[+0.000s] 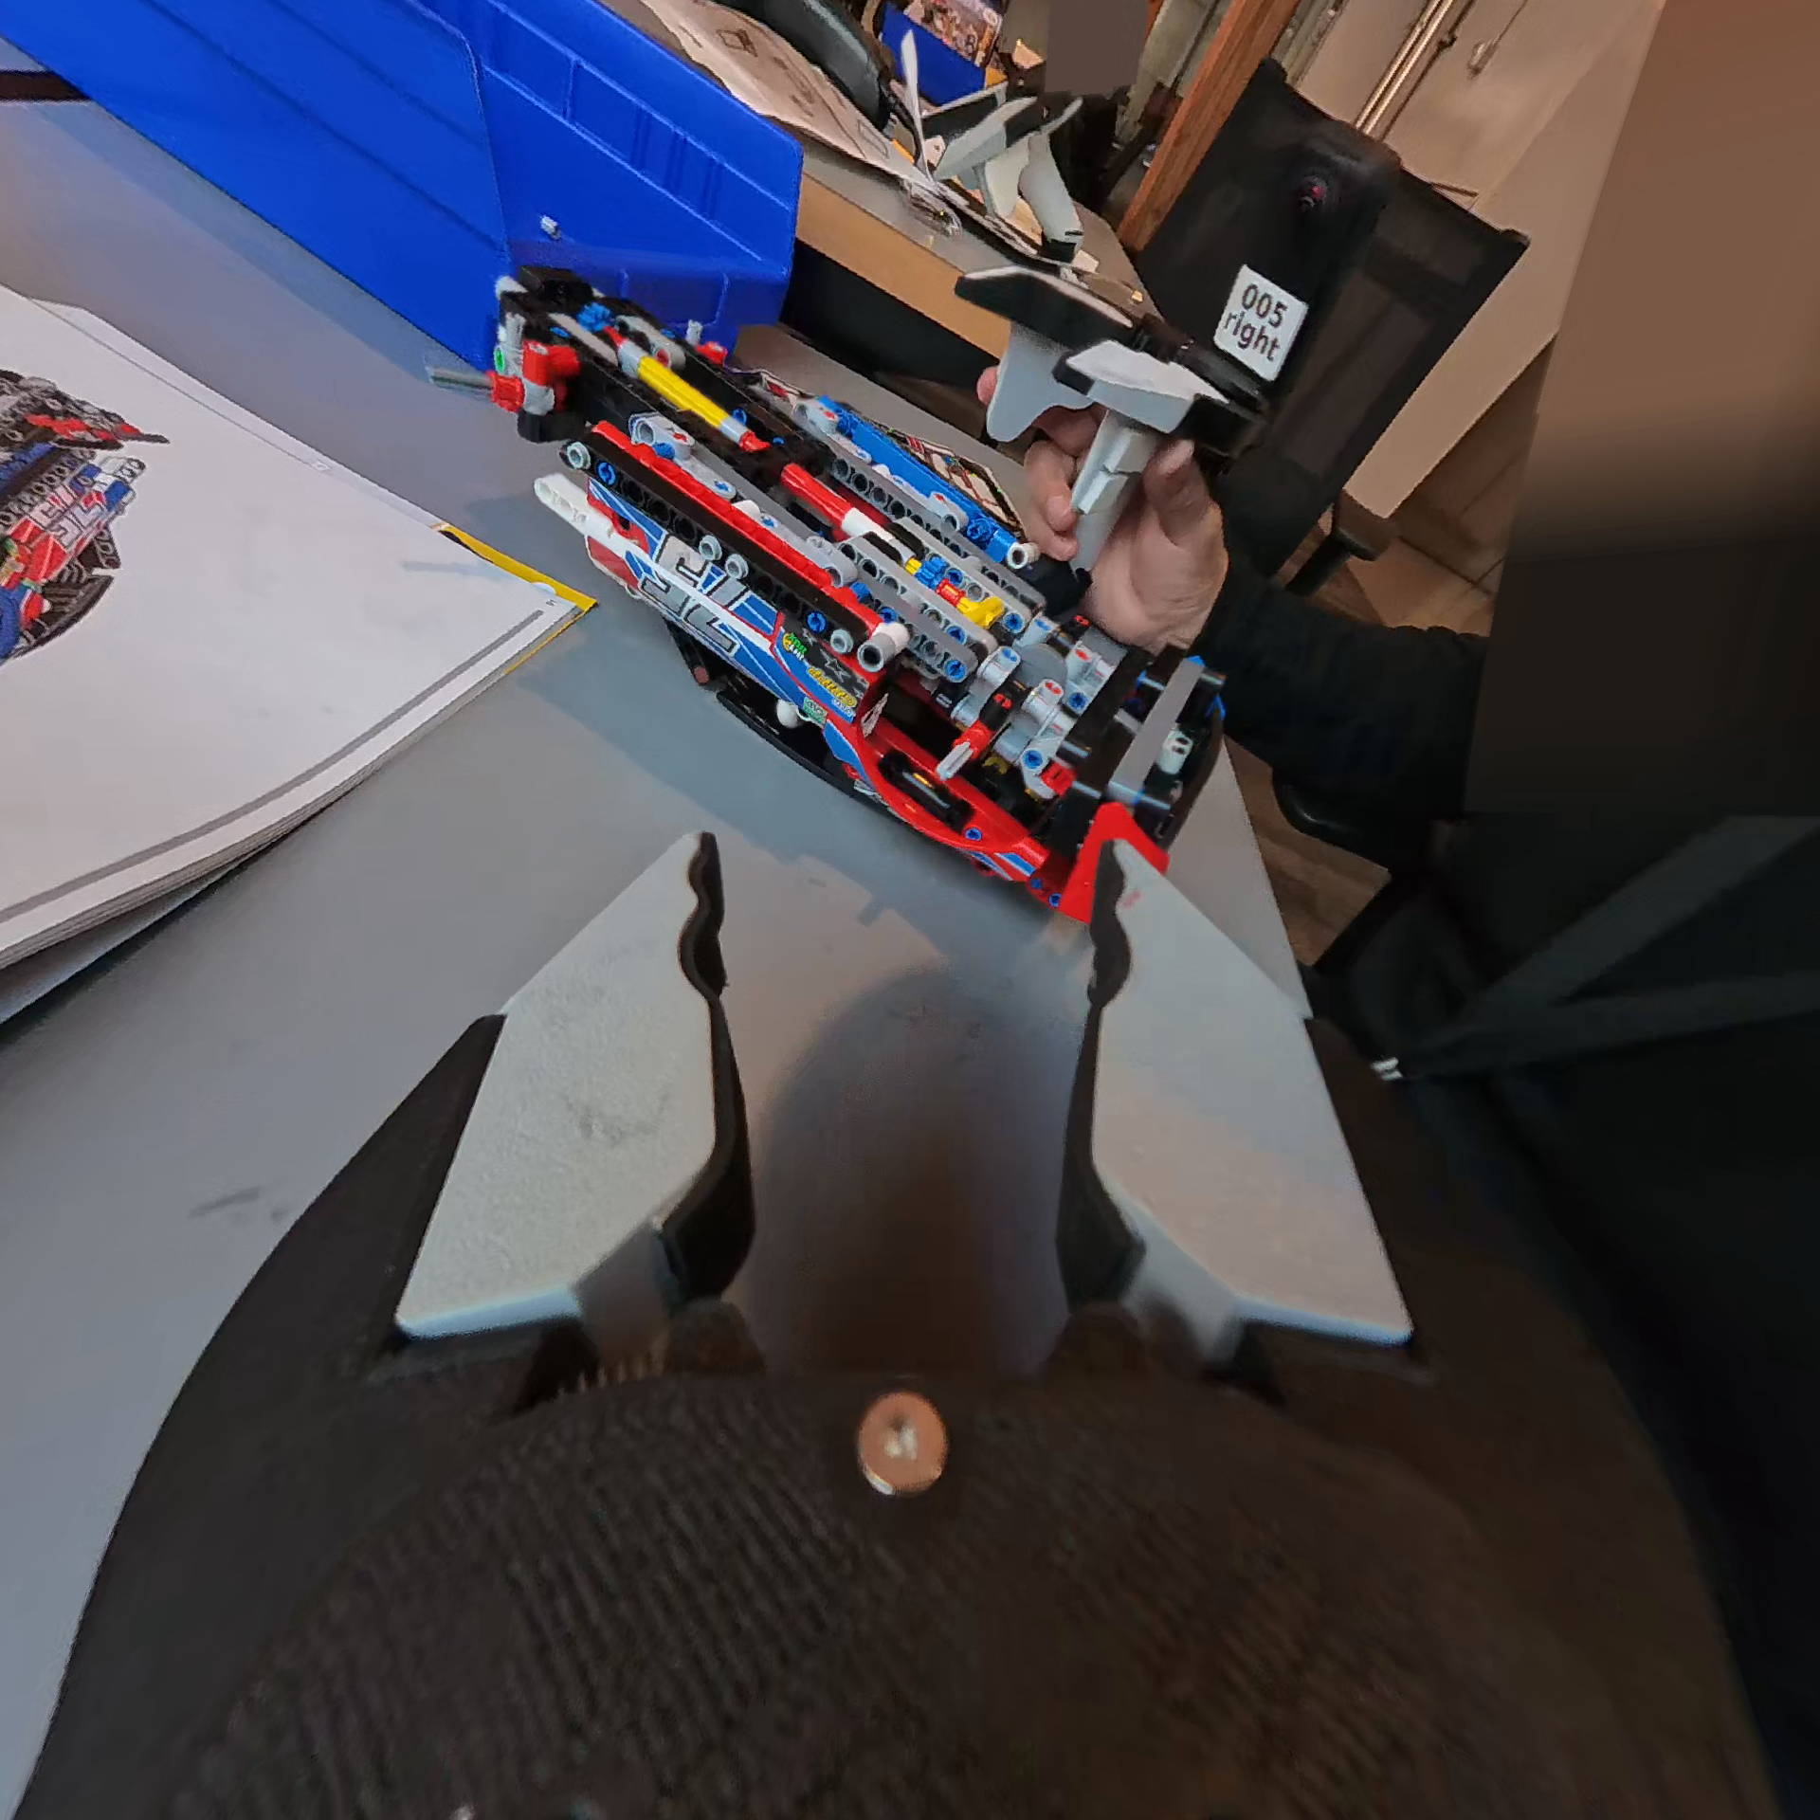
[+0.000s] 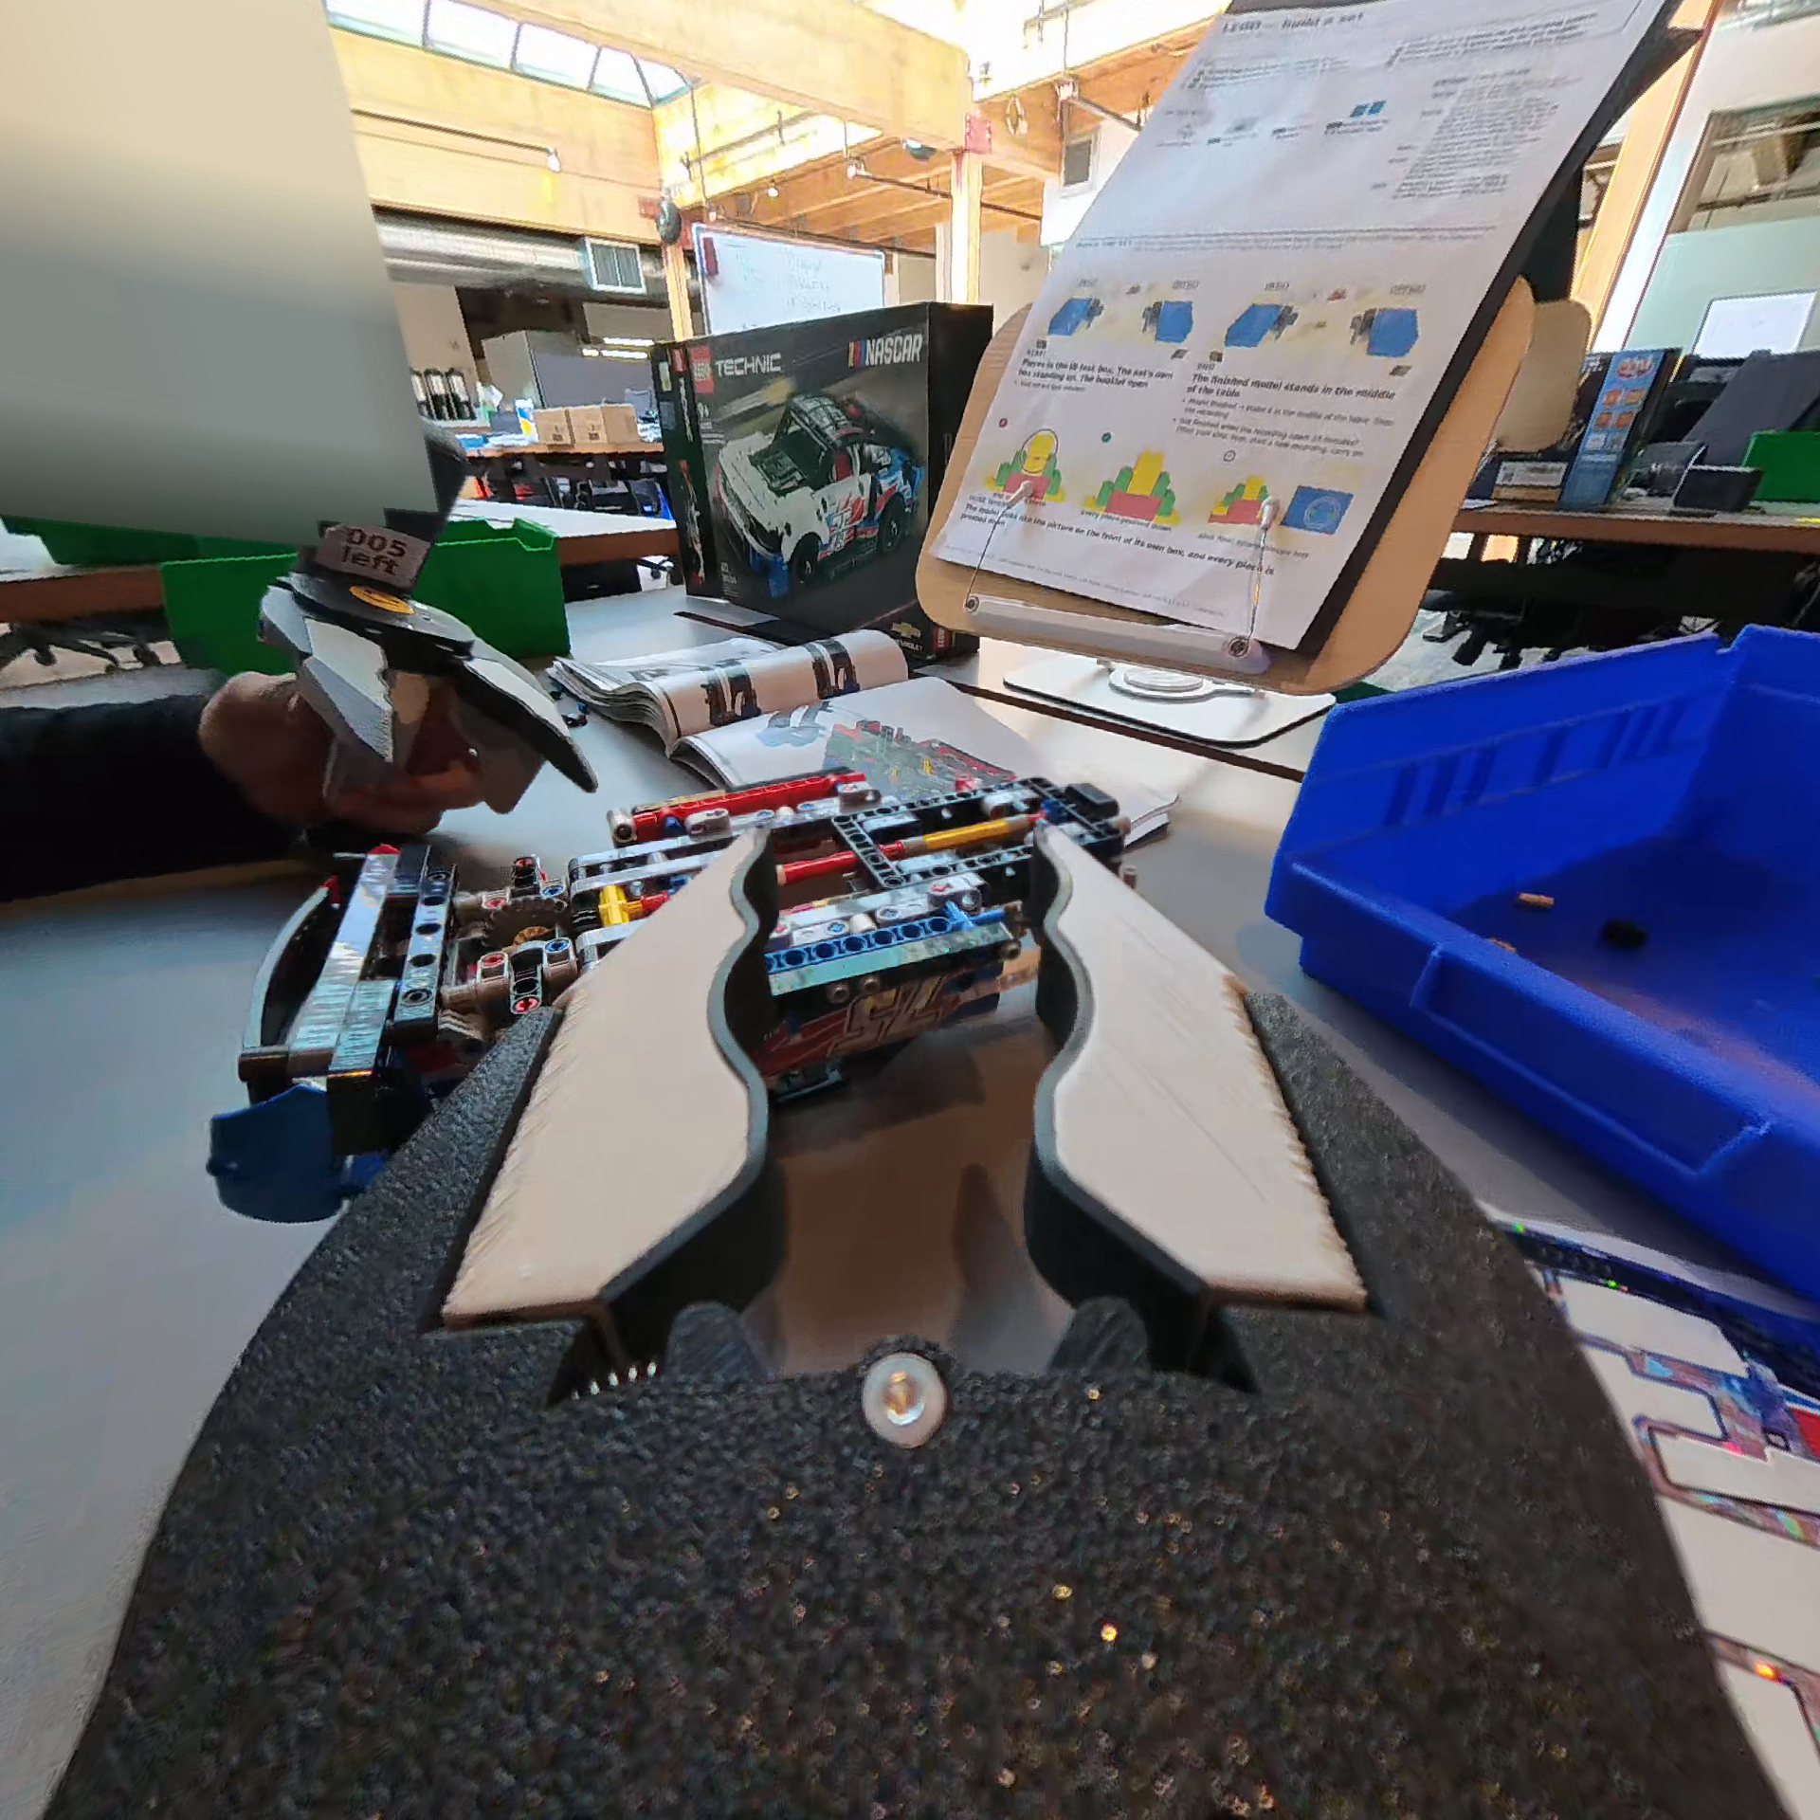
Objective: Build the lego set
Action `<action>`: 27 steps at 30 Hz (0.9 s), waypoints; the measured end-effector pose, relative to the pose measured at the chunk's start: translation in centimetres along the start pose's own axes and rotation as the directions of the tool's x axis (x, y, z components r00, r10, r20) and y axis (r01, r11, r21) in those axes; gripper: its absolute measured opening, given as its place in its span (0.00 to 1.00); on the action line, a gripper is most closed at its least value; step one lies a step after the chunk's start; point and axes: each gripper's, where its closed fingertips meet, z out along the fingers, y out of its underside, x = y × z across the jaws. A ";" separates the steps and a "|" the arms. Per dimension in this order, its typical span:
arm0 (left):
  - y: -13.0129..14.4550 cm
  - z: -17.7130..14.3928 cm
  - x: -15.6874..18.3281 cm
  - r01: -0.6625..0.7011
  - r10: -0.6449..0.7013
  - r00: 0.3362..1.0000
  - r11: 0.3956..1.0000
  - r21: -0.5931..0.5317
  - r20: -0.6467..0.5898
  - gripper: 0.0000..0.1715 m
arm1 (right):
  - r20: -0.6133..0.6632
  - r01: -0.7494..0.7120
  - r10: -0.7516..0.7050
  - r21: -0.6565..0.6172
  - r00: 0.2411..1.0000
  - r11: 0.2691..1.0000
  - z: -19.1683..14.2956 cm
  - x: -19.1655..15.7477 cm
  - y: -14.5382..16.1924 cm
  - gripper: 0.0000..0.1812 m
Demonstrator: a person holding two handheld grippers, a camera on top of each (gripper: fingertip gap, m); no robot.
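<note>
The partly built Lego car point(image 1: 808, 611), with a red, blue, black and grey frame, lies on the grey table point(image 1: 492, 886). My left gripper point(image 1: 906, 877) is open and empty, low over the table just short of the car's red end. My right gripper point(image 2: 901, 867) is open and empty. Its fingers frame the car's middle point(image 2: 886, 945) from the other side, apart from it. A hand holds the right gripper point(image 1: 1103, 414) above the car's far side. The left gripper also shows in the right wrist view point(image 2: 394, 689), beyond the car's black end.
An open instruction booklet point(image 1: 197, 640) lies left of the car. A blue bin point(image 2: 1576, 936) holding a few small pieces stands close by. The set's box point(image 2: 817, 463), a stand with a printed sheet point(image 2: 1280, 345), green bins point(image 2: 492, 581) and a sticker sheet point(image 2: 1723, 1428) are around. Left tips to right tips: about 20 cm.
</note>
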 end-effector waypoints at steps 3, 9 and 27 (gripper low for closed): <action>0.1 0.4 -0.8 0.075 -0.076 0.997 0.997 -0.025 -0.024 0.41 | -0.006 0.007 -0.007 0.003 1.000 1.000 0.5 0.4 0.0 0.29; -1.1 -0.5 -1.7 0.139 -0.138 0.990 0.989 0.059 -0.025 0.37 | 0.024 -0.030 0.029 0.052 0.999 0.998 0.2 0.2 -0.6 0.27; -1.3 -1.6 -18.3 0.362 0.177 0.704 0.743 -0.563 0.687 0.61 | 0.020 0.064 -0.065 0.030 0.998 0.998 0.1 -1.5 -0.3 0.27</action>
